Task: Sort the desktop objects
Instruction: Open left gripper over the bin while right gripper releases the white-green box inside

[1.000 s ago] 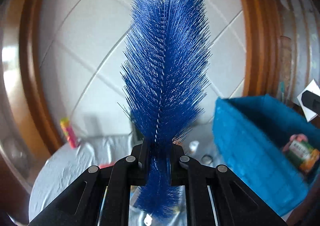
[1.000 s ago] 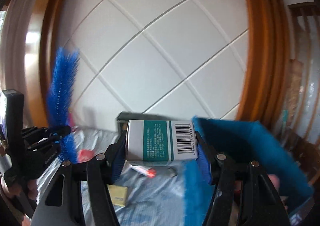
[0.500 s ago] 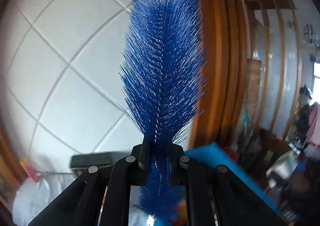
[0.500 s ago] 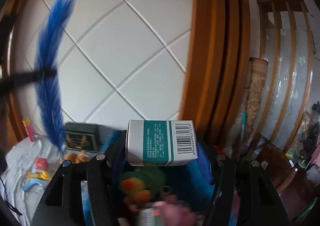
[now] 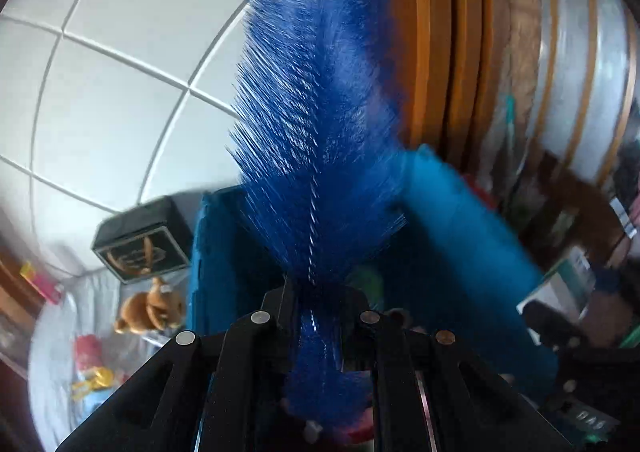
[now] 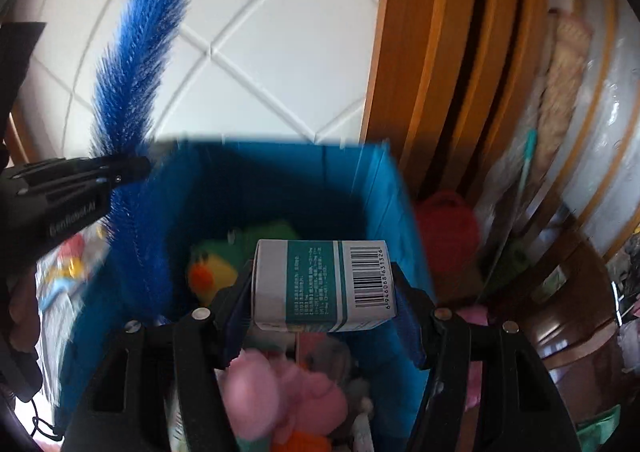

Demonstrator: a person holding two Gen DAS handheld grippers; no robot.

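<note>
My left gripper (image 5: 318, 302) is shut on a long blue bristle brush (image 5: 320, 124) that sticks up and forward over the teal fabric bin (image 5: 460, 220). From the right wrist view the same brush (image 6: 136, 64) and the left gripper (image 6: 128, 168) hang at the bin's left rim. My right gripper (image 6: 324, 288) is shut on a white and teal box with a barcode (image 6: 322, 286), held above the open bin (image 6: 384, 196). Inside the bin lie a green and yellow plush toy (image 6: 218, 264) and pink soft toys (image 6: 280, 396).
A black box (image 5: 140, 240), a brown plush toy (image 5: 148, 308) and small colourful items (image 5: 88, 372) lie on the white cloth left of the bin. A tiled white wall and a wooden frame (image 6: 460, 52) stand behind. Clutter and a red object (image 6: 448, 228) sit to the right.
Both grippers have swung right and tipped down toward the teal bin, still gripping the brush and the box. The bin's inside and its toys now fill the right wrist view.
</note>
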